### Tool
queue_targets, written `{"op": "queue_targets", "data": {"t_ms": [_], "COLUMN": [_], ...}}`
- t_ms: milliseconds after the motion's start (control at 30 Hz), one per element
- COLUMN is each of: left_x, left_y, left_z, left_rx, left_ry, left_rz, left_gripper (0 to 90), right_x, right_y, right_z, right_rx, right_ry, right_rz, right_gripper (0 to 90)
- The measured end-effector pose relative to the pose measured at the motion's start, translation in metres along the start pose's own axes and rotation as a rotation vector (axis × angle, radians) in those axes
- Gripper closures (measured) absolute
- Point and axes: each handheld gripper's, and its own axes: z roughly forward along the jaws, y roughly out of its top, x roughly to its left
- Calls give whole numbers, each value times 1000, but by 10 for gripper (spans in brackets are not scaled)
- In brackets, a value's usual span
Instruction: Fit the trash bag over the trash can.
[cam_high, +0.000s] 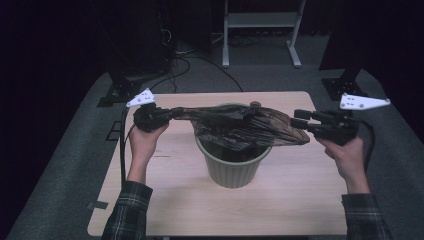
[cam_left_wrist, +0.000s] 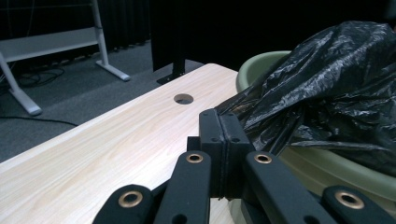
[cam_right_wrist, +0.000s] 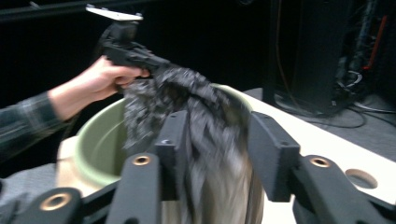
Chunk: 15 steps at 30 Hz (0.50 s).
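Observation:
A pale green bin (cam_high: 230, 170) stands mid-table, and a black plastic bag (cam_high: 240, 127) stretches across its mouth. My left gripper (cam_high: 175, 112) holds the bag's left end above the table. In the left gripper view the left gripper (cam_left_wrist: 223, 123) has its jaws pressed together on a pinch of the bag (cam_left_wrist: 336, 79), beside the bin's rim (cam_left_wrist: 261, 63). My right gripper (cam_high: 296, 120) is at the bag's right end. In the right gripper view the right gripper (cam_right_wrist: 217, 135) has its jaws apart, with the blurred bag (cam_right_wrist: 187, 88) hanging loose between them over the bin (cam_right_wrist: 100, 140).
The light wooden table (cam_high: 170, 200) has a round cable hole (cam_high: 255, 104) just behind the bin. Beyond the far edge are a white metal frame (cam_high: 260, 30), floor cables (cam_high: 200, 62) and dark stands on grey carpet.

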Motion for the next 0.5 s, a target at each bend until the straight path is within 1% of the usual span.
{"op": "queue_targets", "data": {"t_ms": [67,100,133,167,200,300,367,433,467,500], "left_x": [-1,-2,-2,-2,-3,-4,-4,-3,-1,1], "left_y": [1,1,1,2,2,3,3,3,3,3], "left_z": [2,3,4,5,6,9,12,14,16,17], "left_rx": [0,1,0,1,0,-1,2,6,6,12], "left_ry": [-5,-7,-9,-13,-16,-27,-32,-33,-29,-28], "left_rz": [4,6,5,3,5,10,10,11,8,-4], "left_gripper": [896,896,896,896,896,896,896,896,895,896], "right_x": [-3,-5,-8,-10,-13,-21,-25,-29,-30,-33], "right_y": [10,13,17,19,22,21,18,14,13,11], "right_z": [16,22,32,38,48,70,81,89,91,93], "right_rx": [21,31,60,77,107,167,209,231,234,223], "right_ry": [-28,-39,-59,-66,-78,-70,-72,-61,-61,-64], "right_rz": [-27,-38,-52,-61,-65,-59,-55,-38,-30,-8], "right_gripper": [534,540,546,551,555,585,720,849,894,898]}}
